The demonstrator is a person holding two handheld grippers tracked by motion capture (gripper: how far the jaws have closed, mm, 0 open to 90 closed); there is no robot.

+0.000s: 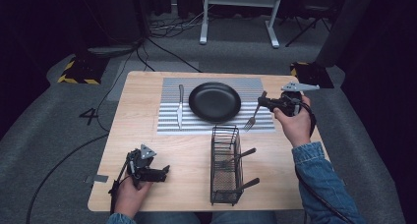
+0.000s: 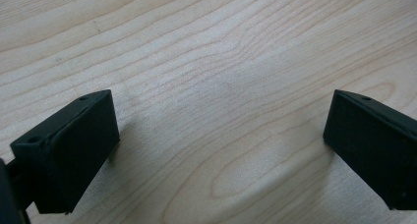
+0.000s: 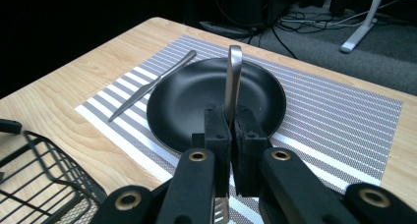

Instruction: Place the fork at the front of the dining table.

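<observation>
We note the table (image 1: pixel 147 135) w/ a striped mat (image 1: pixel 255 86) along its far edge; bare wood lies between the mat and the near edge, left of the basket (image 1: pixel 225 165). The right tongs (image 1: pixel 260 102) are clamped tight on one fork (image 1: pixel 252 120), gripped at mid-handle; its prongs hang over the mat's near right part, just beside the plate (image 1: pixel 215 101), handle tip pointing toward the plate in the right gripper view. The left tongs (image 1: pixel 166 170) rest near the front left, jaws wide apart, nothing between them. Count: 1 plate, 1 knife (image 1: pixel 180 106) left of it, 1 fork held, 2 utensil handles sticking out of the basket, 1 basket.
</observation>
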